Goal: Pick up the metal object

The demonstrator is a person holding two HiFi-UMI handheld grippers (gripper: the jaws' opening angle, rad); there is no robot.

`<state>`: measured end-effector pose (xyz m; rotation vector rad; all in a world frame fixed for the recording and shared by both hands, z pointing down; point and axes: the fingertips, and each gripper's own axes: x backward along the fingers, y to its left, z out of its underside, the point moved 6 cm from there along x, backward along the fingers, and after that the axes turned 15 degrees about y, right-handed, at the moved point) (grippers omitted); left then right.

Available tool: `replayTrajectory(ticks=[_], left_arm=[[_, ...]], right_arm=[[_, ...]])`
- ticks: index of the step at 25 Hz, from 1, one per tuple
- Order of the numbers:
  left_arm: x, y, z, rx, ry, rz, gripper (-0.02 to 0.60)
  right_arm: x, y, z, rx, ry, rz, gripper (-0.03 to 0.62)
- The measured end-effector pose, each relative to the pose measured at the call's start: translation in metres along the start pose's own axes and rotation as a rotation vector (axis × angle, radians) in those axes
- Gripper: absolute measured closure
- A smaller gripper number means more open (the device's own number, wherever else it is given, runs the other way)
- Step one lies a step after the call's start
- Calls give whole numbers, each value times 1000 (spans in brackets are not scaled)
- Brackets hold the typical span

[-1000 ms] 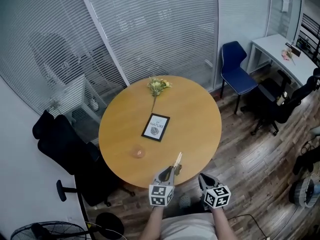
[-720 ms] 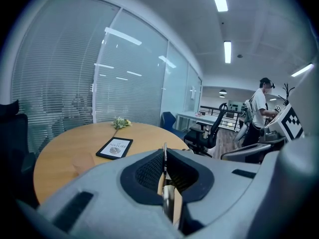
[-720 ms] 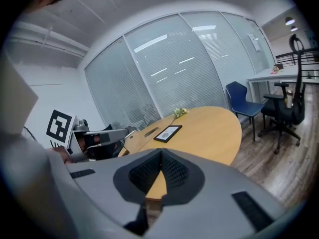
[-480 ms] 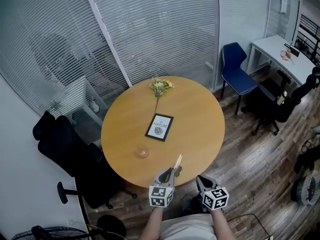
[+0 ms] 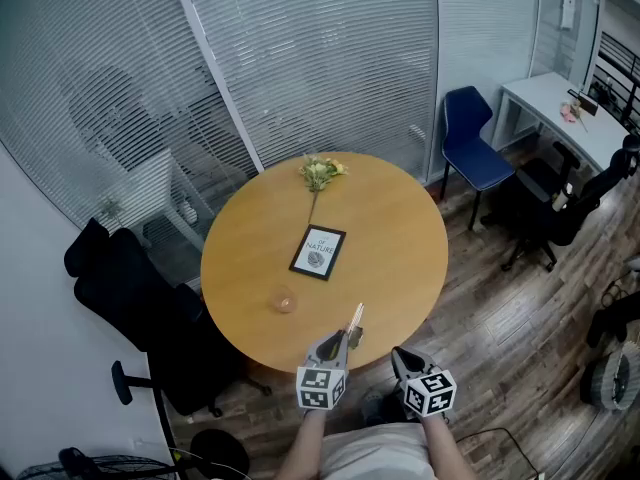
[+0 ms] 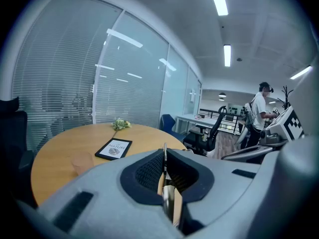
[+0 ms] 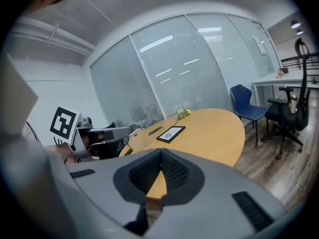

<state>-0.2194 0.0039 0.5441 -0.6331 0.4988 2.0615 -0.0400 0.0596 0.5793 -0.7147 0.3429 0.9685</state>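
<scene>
near rim of the round table (image 5: 400, 230), on the body side: both forearms reach forward side by side. the grippers tilt a little below level, marker cubes facing up at the head camera.

left gripper (image 5: 338, 344) has its tips just over the table's edge. its jaws are almost together, clamped on the metal object (image 5: 355, 319), a thin flat strip that sticks out past the tips above the wood. i cannot tell whether its far end touches the surface.

right gripper (image 5: 404, 358) sits just beside the left one, off the table and over the floor. its jaws are pressed fully together with nothing between them.

room to move: the tabletop ahead is mostly bare wood.
- small pink thing (image 5: 284, 302) lies left of the left gripper's line
- framed card (image 5: 317, 253) near the centre
- flower sprig (image 5: 319, 173) at the far rim
- black chair (image 5: 135, 303) crowds the table's left side
- blue chair (image 5: 470, 140) stands well apart at far right
- glass wall with blinds (image 5: 320, 58) closes off the far side
</scene>
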Motion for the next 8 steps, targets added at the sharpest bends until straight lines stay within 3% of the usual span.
replayTrajectory(ticks=[8], left_arm=[[-5,-3,-6,2,-18,-8,560]], right_arm=[[5,-6,-3,9,-9,14,597]])
